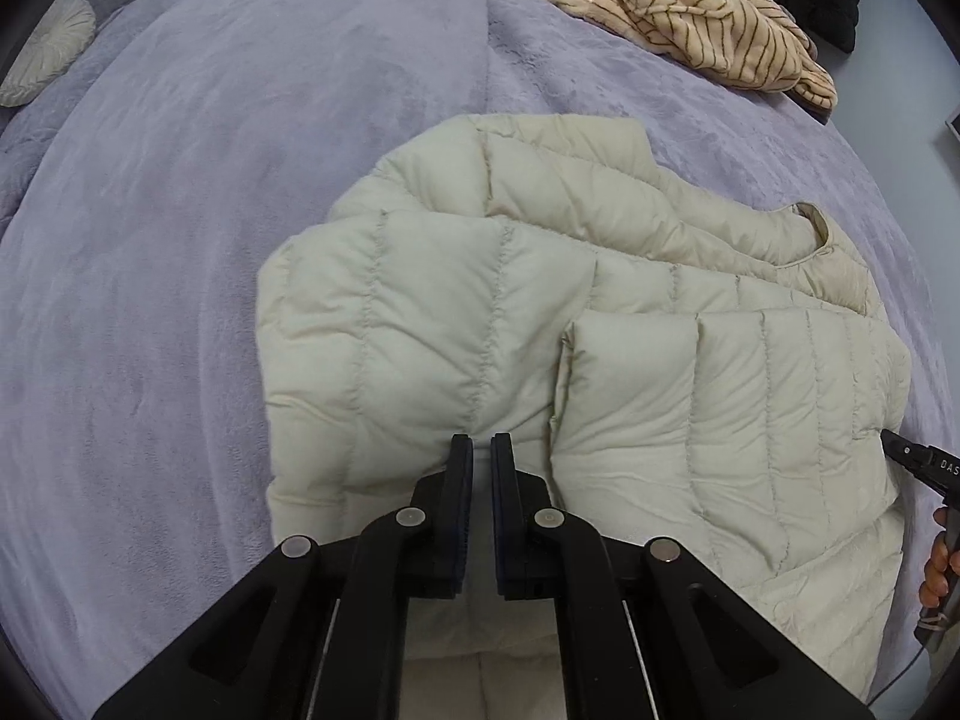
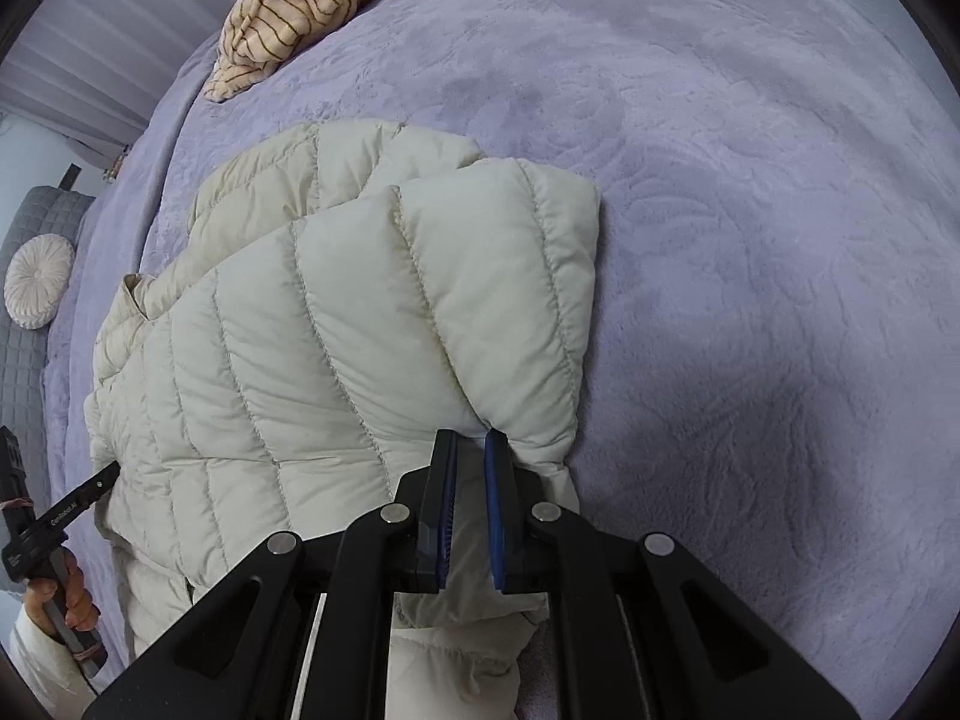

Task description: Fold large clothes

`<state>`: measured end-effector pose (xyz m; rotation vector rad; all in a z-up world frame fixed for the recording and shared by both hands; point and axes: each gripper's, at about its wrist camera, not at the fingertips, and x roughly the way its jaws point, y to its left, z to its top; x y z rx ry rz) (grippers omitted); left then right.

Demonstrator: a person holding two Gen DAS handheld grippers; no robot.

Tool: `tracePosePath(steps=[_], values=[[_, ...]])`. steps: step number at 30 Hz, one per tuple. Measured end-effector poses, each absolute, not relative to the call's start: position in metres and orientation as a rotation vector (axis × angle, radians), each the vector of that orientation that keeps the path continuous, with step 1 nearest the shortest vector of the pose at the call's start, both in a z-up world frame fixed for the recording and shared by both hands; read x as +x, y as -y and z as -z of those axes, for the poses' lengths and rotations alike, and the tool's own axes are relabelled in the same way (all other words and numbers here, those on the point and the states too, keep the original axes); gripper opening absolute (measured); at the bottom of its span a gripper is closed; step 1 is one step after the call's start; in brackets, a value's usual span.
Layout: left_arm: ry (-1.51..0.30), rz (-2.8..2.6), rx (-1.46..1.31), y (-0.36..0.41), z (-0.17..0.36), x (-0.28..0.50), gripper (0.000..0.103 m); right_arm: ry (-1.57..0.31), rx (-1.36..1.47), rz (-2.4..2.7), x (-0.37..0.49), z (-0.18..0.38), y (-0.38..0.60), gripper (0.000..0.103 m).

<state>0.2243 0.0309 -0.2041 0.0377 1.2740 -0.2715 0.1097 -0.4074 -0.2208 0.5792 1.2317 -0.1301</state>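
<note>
Bed with a lilac plush blanket (image 1: 180,312) as work surface, grey wall behind. Cream quilted puffer jacket (image 1: 456,324) lies on the blanket, partly folded, both sleeves laid across the body.

Left gripper (image 1: 482,447): pointing steeply down over the jacket's lower edge, jaws together with only a thin slit between the pads; no fabric visibly pinched, tips just above or at the quilting, contact unclear.

Right gripper (image 2: 471,441): also steeply down, jaws nearly together, clamped on a gathered bit of the sleeve cuff end (image 2: 528,420); fabric bunches at the tips.

Outward: collar (image 1: 822,228) sits toward the far right in the left view. Striped beige garment (image 1: 678,18) crumpled at the blanket's far edge, well apart from the jacket. Round pleated cushion (image 2: 39,282) on a grey quilted cover (image 2: 24,360) beyond the blanket. Person's hand (image 2: 66,594) grips the left tool's handle, white sleeve below it.
</note>
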Motion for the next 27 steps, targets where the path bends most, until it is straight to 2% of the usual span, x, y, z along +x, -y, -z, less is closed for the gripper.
tracePosePath(steps=[1,5,9,14,16,20,21,23,24,27], values=[[-1.267,0.266,0.045,-0.034,0.199,0.223,0.007,-1.229,0.582,0.128,0.108,0.216,0.407,0.013],[-1.247,0.262,0.066,-0.039,0.181,0.213,0.007,-1.195,0.554,0.104,0.102,0.188,0.398,0.017],[-1.258,0.271,0.080,-0.034,0.168,0.197,0.007,-1.172,0.573,0.106,0.090,0.168,0.394,0.047],[-1.268,0.269,0.093,-0.029,0.151,0.169,0.007,-1.200,0.592,0.091,0.066,0.152,0.380,0.050],[-1.272,0.258,0.111,-0.029,0.145,0.157,0.007,-1.215,0.598,0.089,0.053,0.147,0.374,0.070],[-1.273,0.255,0.117,-0.028,0.137,0.140,0.007,-1.236,0.617,0.089,0.027,0.140,0.363,0.075],[-1.279,0.249,0.111,-0.029,0.135,0.136,0.010,-1.241,0.627,0.086,0.021,0.139,0.362,0.080],[-1.284,0.225,0.108,-0.030,0.133,0.130,0.074,-1.246,0.640,0.085,0.011,0.136,0.359,0.081],[-1.273,0.191,0.119,-0.031,0.130,0.125,0.101,-1.248,0.643,0.082,0.006,0.135,0.358,0.081],[-1.254,0.184,0.131,-0.029,0.127,0.111,0.102,-1.266,0.628,0.082,-0.007,0.132,0.355,0.081]])
